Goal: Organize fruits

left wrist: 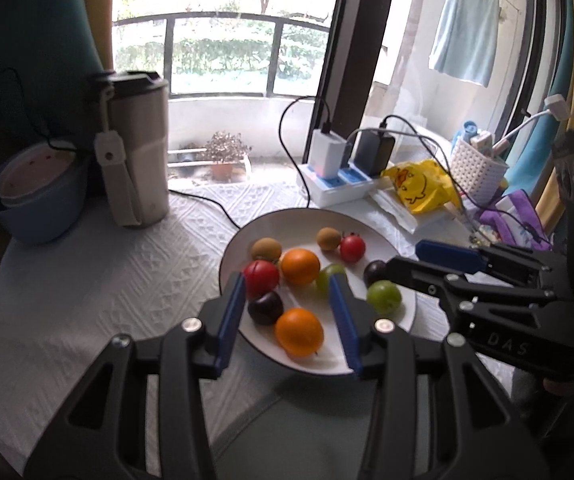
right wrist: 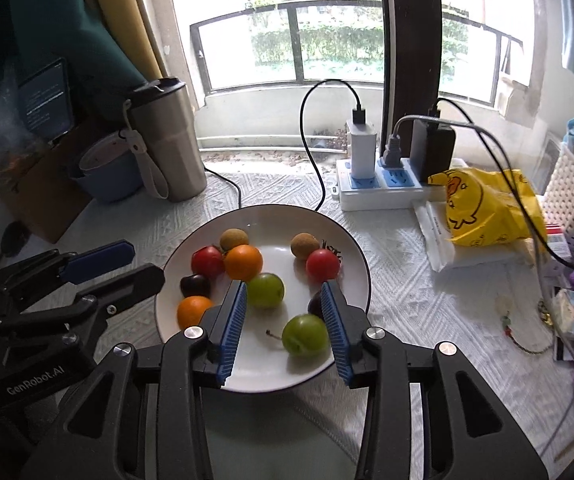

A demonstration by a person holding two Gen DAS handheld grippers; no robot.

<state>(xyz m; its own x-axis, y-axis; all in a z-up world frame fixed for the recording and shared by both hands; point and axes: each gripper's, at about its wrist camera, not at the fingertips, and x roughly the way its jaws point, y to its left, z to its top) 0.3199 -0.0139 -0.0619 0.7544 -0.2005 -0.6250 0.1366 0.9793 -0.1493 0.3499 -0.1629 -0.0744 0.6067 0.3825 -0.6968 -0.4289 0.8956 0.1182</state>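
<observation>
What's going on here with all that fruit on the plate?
A person holds two claws over a white plate of small fruits on a cloth-covered table. Both claws are open and empty. The right claw hovers over the plate's near side, with a green plum between its fingers but not gripped. The left claw hangs over the other side, above an orange and a dark plum. All the fruit lies on the plate.

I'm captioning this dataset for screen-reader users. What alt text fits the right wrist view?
The open right gripper hovers over a white plate holding ten small fruits: oranges, red, green, brown and dark ones. The left gripper reaches in at the plate's left edge, on a white tablecloth with a steel tumbler and power strip behind.
</observation>
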